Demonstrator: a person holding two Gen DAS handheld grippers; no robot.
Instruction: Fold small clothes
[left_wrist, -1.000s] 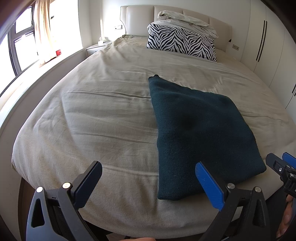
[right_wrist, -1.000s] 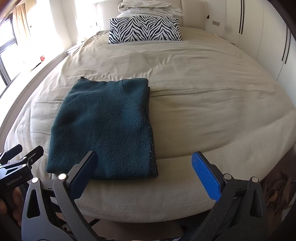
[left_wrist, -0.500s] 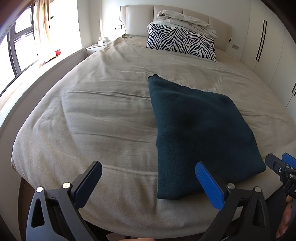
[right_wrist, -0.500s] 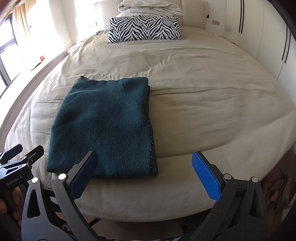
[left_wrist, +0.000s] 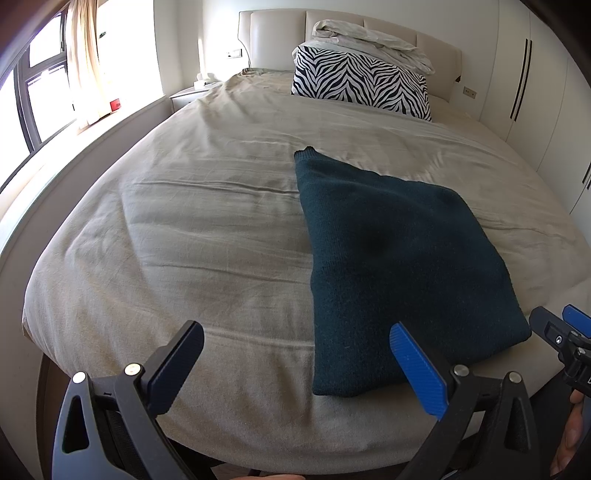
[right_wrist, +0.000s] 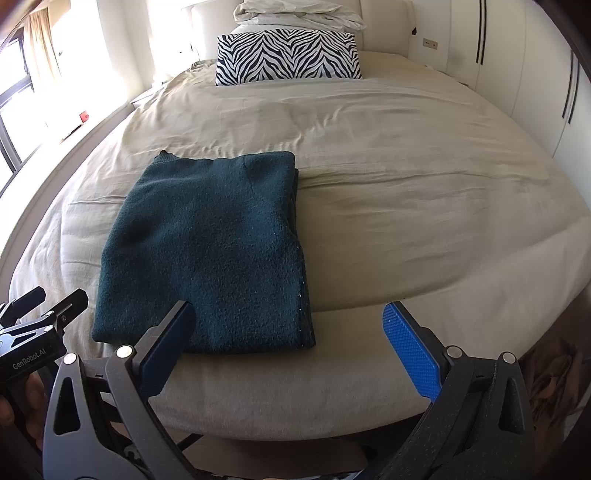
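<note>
The left hand-held gripper (left_wrist: 295, 365), black with blue-faced finger pads, hangs just off the foot of the bed with its jaws spread wide and nothing between them. The right hand-held gripper (right_wrist: 291, 347), built the same way, is likewise spread wide and empty. The folded dark teal knitted garment (right_wrist: 210, 251) lies flat in a rough rectangle on the beige bed cover (right_wrist: 406, 184), close to the near edge of the bed and apart from both grippers.

The only legible writing appears in the right wrist view: white lettering "GenRobot.AI" on the body of the left gripper, which shows at that picture's lower left edge.

The right wrist view shows the garment's stacked layers along its right side. The left wrist view shows the garment (left_wrist: 395, 266) at an angle, off to the right, with the right gripper's tips at the far right edge and a window with a pale curtain (left_wrist: 83, 55) on the left. Both views show a zebra-striped pillow (left_wrist: 362, 85) at the headboard with a crumpled white quilt (left_wrist: 373, 37) piled on it.
</note>
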